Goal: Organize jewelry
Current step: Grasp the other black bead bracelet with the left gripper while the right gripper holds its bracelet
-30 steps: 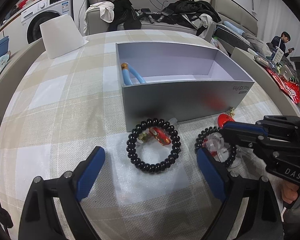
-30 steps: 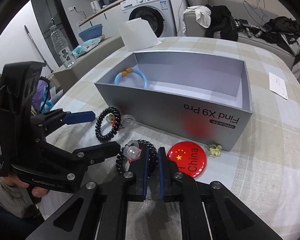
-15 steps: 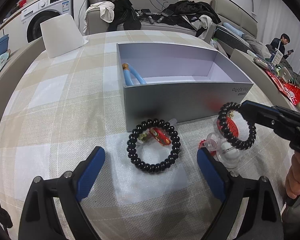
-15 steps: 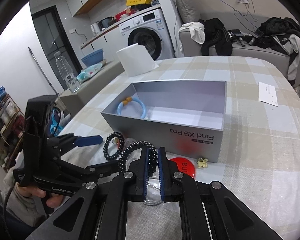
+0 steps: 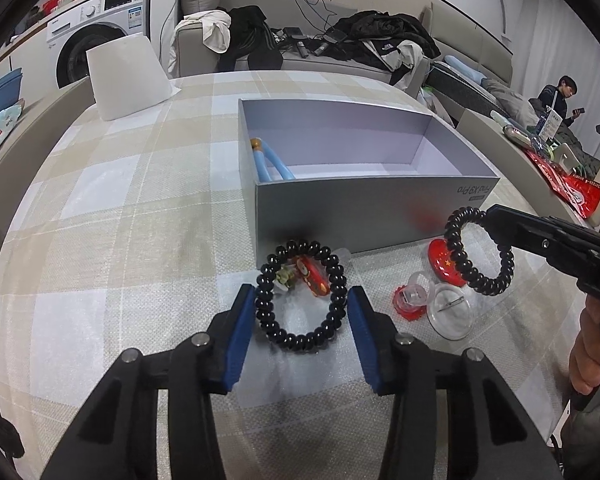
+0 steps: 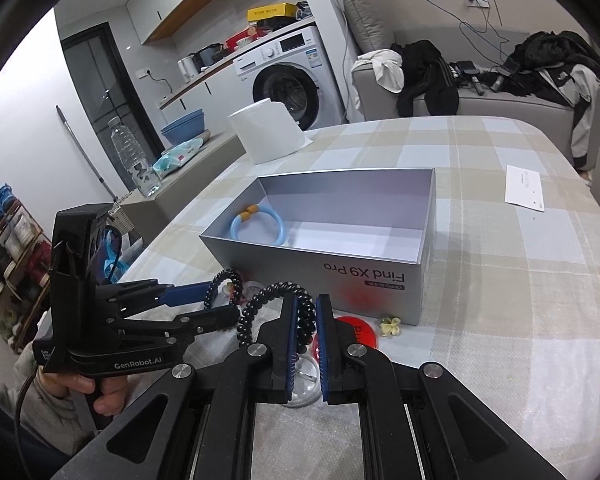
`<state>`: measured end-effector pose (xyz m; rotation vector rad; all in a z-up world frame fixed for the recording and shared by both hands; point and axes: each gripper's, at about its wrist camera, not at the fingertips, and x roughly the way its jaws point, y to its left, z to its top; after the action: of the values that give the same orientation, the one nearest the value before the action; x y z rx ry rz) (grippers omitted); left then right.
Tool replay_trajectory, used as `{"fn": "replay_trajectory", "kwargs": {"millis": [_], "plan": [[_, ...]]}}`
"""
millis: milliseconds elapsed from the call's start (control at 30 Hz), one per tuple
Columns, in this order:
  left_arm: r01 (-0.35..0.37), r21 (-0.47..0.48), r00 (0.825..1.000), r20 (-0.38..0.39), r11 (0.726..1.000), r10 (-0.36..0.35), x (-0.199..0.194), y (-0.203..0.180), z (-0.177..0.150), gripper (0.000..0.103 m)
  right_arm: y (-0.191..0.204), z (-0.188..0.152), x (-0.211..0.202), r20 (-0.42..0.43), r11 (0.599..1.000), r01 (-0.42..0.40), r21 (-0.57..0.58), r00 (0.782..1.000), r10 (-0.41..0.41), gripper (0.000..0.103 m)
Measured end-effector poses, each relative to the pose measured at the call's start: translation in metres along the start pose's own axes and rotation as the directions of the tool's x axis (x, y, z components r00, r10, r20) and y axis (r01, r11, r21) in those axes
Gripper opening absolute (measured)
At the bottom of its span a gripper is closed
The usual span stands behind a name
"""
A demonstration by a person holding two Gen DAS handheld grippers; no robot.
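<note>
My right gripper is shut on a black coiled bracelet and holds it in the air in front of the grey box; the bracelet also shows in the left wrist view. My left gripper is open, its blue pads on either side of a second black bead bracelet lying on the table. A small red charm lies inside that ring. A light blue bangle lies in the box.
A red round badge, a clear round lid and a red-rimmed clear cap lie right of the bracelet. A small yellow flower piece lies by the box. A white paper stand is at the far left, a white card at the far right.
My right gripper lifted the coiled bracelet off the table and raised it higher. My left gripper moved forward and narrowed around the bead bracelet.
</note>
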<state>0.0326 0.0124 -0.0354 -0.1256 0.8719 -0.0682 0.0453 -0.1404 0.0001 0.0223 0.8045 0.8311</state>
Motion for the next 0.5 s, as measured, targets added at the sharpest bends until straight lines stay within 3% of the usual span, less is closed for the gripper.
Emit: {"fn": "replay_trajectory", "kwargs": {"millis": [500], "plan": [[0.036, 0.058, 0.993, 0.109, 0.998, -0.042, -0.024, -0.011, 0.008, 0.039, -0.004, 0.005, -0.012, 0.057, 1.0, -0.006, 0.017, 0.998, 0.005, 0.008]]}}
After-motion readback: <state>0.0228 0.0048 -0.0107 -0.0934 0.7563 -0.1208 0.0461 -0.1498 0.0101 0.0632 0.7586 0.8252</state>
